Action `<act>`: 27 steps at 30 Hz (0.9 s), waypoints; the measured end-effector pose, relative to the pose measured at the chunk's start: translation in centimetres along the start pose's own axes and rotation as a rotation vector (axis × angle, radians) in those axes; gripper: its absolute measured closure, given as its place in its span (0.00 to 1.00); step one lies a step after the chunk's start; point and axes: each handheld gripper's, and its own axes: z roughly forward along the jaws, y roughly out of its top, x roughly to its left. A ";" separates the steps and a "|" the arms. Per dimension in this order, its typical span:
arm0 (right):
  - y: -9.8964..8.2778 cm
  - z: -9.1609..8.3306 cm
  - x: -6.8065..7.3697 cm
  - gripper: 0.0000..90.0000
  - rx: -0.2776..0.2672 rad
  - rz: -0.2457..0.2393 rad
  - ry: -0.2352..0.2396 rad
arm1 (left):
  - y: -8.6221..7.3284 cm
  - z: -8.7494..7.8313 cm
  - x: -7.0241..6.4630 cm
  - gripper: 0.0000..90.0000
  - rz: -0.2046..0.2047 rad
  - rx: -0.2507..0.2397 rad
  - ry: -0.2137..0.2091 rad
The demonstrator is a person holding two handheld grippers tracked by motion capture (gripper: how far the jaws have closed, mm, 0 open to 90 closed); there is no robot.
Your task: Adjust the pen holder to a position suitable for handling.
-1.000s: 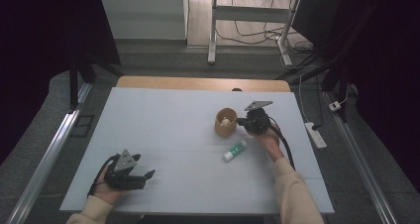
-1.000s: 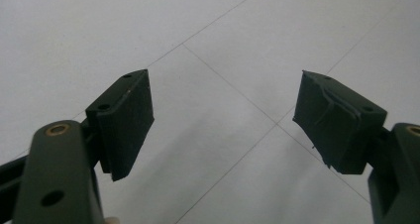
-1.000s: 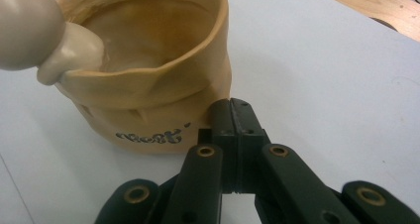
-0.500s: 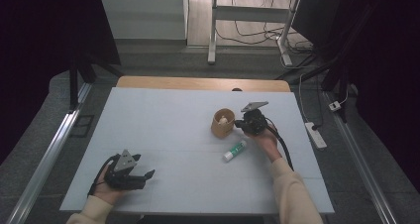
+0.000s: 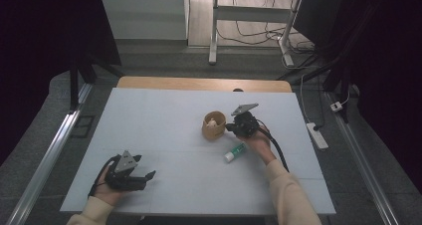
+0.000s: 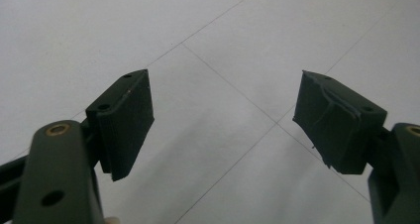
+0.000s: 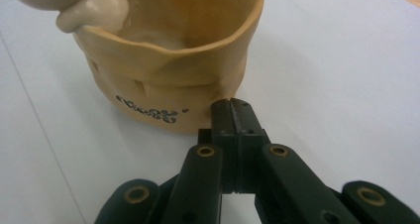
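A tan cup (image 5: pixel 213 126) with a pale lump inside stands upright near the middle of the white table (image 5: pixel 164 115). My right gripper (image 5: pixel 229 128) sits just right of it, shut with nothing between the jaws. In the right gripper view its closed tips (image 7: pixel 232 114) touch or nearly touch the base of the tan cup (image 7: pixel 173 70). A small white tube with a green label (image 5: pixel 235 152) lies on the table under the right hand. My left gripper (image 5: pixel 149 177) rests at the front left, open and empty, and the left gripper view looks between its pads (image 6: pixel 130 116) onto bare table.
A wooden strip (image 5: pixel 204 84) borders the table's far edge. Desk legs and cables (image 5: pixel 278 36) stand on the floor behind. A power strip (image 5: pixel 317 135) lies off the right side. Metal rails (image 5: pixel 45 160) run along both sides.
My right gripper has slid left across the table, and the tan cup has moved left ahead of it. The left gripper has stayed where it was.
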 end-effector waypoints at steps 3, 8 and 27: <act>0.3 0.3 0.3 1.00 -0.003 -0.006 -0.001 | 0.0 0.0 0.0 0.25 0.002 0.001 -0.001; 0.8 0.9 1.0 1.00 -0.010 -0.017 0.006 | 0.0 0.0 0.0 0.25 0.002 0.000 0.001; 1.7 2.1 2.2 1.00 -0.020 -0.030 0.018 | 0.0 0.0 0.0 0.25 0.001 0.005 -0.001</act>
